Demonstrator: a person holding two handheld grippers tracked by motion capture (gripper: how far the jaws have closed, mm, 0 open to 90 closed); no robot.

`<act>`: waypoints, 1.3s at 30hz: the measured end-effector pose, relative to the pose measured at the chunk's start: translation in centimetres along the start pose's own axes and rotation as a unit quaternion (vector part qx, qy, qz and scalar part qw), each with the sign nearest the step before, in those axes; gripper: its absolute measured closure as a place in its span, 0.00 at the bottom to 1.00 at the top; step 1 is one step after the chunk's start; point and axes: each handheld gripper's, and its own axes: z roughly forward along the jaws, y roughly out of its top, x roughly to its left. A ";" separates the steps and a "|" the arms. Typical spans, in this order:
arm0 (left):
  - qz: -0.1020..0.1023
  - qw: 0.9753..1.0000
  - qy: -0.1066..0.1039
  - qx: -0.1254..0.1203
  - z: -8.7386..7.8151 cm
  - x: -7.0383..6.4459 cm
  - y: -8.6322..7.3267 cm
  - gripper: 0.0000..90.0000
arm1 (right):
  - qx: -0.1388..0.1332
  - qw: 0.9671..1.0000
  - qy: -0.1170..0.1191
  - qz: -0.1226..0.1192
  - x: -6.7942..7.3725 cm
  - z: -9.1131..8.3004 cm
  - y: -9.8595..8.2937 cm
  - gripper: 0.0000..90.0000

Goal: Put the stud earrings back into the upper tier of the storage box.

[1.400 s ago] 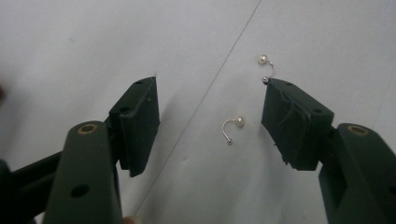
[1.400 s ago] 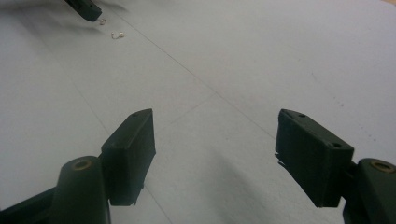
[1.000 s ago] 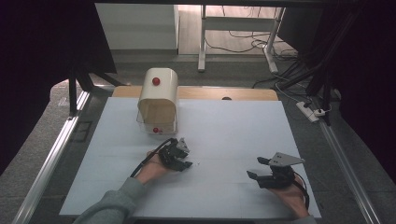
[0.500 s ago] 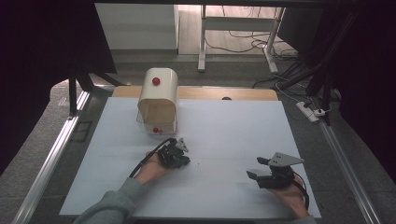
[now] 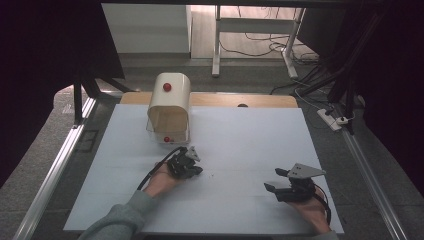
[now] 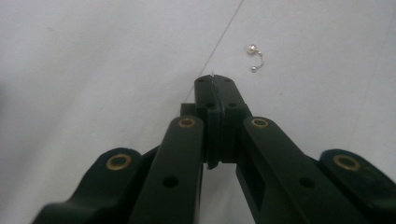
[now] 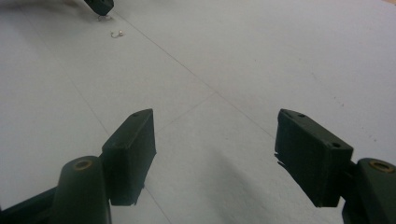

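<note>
1. We see the cream box (image 5: pixel 169 107) with red knobs standing at the bench's (image 5: pixel 250 135) eleven o'clock, near the far edge.
2. At about seven o'clock from centre, the left gripper (image 5: pixel 189 169) has its jaws pressed together; in the left gripper view (image 6: pixel 215 84) a hair-thin sliver shows between the tips, and we cannot tell what it is.
3. A small curved earring (image 6: pixel 255 57) with two beads lies on the bench just beyond that gripper, at its one o'clock.
4. At five o'clock, the right gripper (image 5: pixel 275 180) is spread wide and empty, tips (image 7: pixel 215 144) over bare bench.
</note>
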 end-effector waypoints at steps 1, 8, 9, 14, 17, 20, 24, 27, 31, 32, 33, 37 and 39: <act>-0.001 1.000 0.000 0.000 0.1 0.0 0.0 0.99 | 0.000 1.000 0.000 0.000 0.0 0.0 0.0 0.31; -0.001 1.000 0.003 -0.003 0.1 0.0 0.0 0.99 | -0.001 1.000 -0.001 0.001 0.0 -0.1 0.0 0.31; -0.003 1.000 0.004 -0.005 0.1 0.0 0.0 0.99 | -0.001 1.000 -0.001 0.001 0.0 0.0 0.0 0.31; -0.010 1.000 0.008 -0.024 -0.1 0.1 0.1 0.93 | -0.001 1.000 -0.001 0.002 -0.1 -0.1 0.0 0.31; -0.009 1.000 0.007 -0.026 -0.1 0.1 0.1 0.86 | -0.002 1.000 -0.001 0.002 -0.1 -0.1 0.0 0.31; -0.004 1.000 0.007 -0.021 0.1 0.0 0.1 0.82 | -0.002 1.000 -0.001 0.003 -0.1 0.0 0.0 0.31; 0.000 1.000 0.009 -0.012 0.5 0.0 0.1 0.80 | -0.002 1.000 -0.001 0.003 -0.1 -0.1 0.0 0.31; 0.003 1.000 0.009 -0.010 0.5 -0.1 0.1 0.88 | -0.003 1.000 -0.001 0.003 -0.1 -0.1 0.0 0.31; 0.007 1.000 0.012 -0.005 0.5 -0.4 0.2 0.94 | -0.005 1.000 0.000 0.003 0.0 -0.1 0.0 0.32; 0.005 1.000 0.010 -0.006 0.5 -0.3 0.1 0.95 | -0.006 1.000 0.000 0.003 0.0 -0.1 0.0 0.32; 0.004 1.000 0.008 -0.007 0.5 -0.3 0.1 0.95 | -0.005 1.000 0.000 0.003 -0.1 -0.1 0.0 0.32; 0.001 1.000 0.009 -0.012 0.2 -0.1 0.0 0.95 | -0.005 1.000 -0.002 0.002 -0.1 -0.1 0.0 0.32; -0.004 1.000 0.004 -0.024 -0.3 0.0 -0.1 0.95 | -0.007 1.000 0.000 0.004 -0.1 -0.1 0.0 0.32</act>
